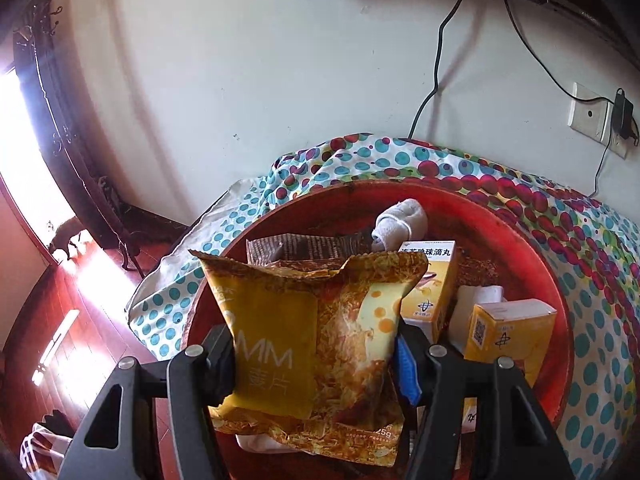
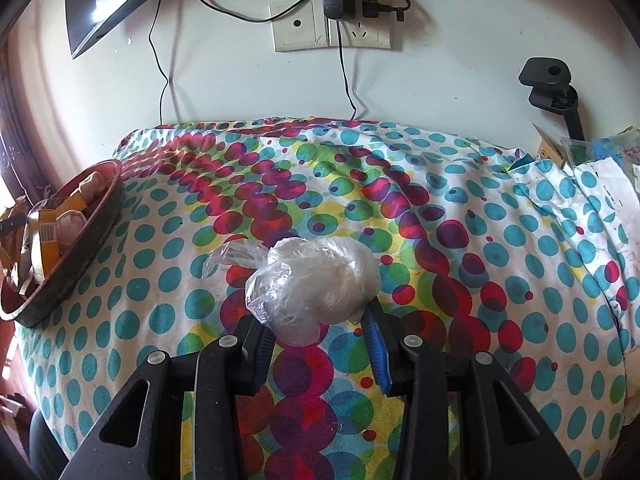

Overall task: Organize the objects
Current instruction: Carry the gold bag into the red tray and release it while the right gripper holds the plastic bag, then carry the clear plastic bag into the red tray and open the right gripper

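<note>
Left wrist view: the left tool (image 1: 316, 360) grips a yellow snack packet (image 1: 316, 344) by its two sides, held upright with its torn top edge uppermost. The red basin (image 1: 532, 248) lies straight ahead and just below — the packet hangs over its near rim. Inside are two yellow boxes (image 1: 430, 280), a rolled white cloth (image 1: 400, 220) and a printed wrapper at the back. The likely move is a short lowering and a release.

Right wrist view: the right tool (image 2: 318, 332) stands narrow around a clear plastic bag (image 2: 316, 284) on the spotted cloth (image 2: 440, 240) of the worktop, pads at its near sides; whether they pinch it I cannot tell. The basin sits far to the left — well apart from the bag, so the left hand is much nearer it.
</note>
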A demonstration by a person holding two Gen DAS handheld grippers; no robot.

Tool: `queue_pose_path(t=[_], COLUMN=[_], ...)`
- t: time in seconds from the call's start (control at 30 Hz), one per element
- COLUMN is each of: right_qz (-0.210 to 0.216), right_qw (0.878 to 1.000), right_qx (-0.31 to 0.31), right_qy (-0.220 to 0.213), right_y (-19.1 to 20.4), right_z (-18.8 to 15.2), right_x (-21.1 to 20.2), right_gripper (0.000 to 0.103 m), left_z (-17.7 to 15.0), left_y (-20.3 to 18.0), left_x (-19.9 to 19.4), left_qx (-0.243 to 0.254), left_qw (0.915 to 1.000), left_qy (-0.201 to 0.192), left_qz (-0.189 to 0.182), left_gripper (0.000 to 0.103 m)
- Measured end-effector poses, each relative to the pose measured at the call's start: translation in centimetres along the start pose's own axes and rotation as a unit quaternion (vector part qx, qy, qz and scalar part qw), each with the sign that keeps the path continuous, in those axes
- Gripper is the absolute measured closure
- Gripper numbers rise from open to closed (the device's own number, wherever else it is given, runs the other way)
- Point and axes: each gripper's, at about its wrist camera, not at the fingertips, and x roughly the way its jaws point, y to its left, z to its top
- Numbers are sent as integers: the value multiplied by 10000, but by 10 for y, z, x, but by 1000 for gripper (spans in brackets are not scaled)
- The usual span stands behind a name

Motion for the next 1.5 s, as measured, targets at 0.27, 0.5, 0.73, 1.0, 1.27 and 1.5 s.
queue_pose_path(t=[0.27, 0.5, 0.73, 1.0, 1.27, 1.5], right_qz=[-35, 515, 882, 1011, 809, 644], right_qw=[9992, 9933, 9827, 9829, 9869, 9907], right_qx=[-388, -1016, -1611, -1524, -1384, -1110], right_qy=[-72, -198, -238, -229, 159, 448], right_y=[28, 127, 229, 282, 322, 327], right_z=[3, 26, 44, 72, 97, 99], right_x=[-6, -20, -16, -6, 30, 64], right_gripper=[65, 65, 64, 64, 64, 64], left_z=[8, 3, -29, -77, -81, -83], left_y=[-3, 3, 26, 47, 39, 63], left_x=[17, 25, -28, -84, -78, -66], left_qx=[-137, -324, -514, -867, -709, -975], left_qw=[9996, 9978, 9945, 9907, 9922, 9911], left_qy=[152, 235, -292, -653, -638, -526], left_qz=[-176, -523, -863, -816, -806, -732], left_gripper=[37, 21, 17, 16, 16, 16])
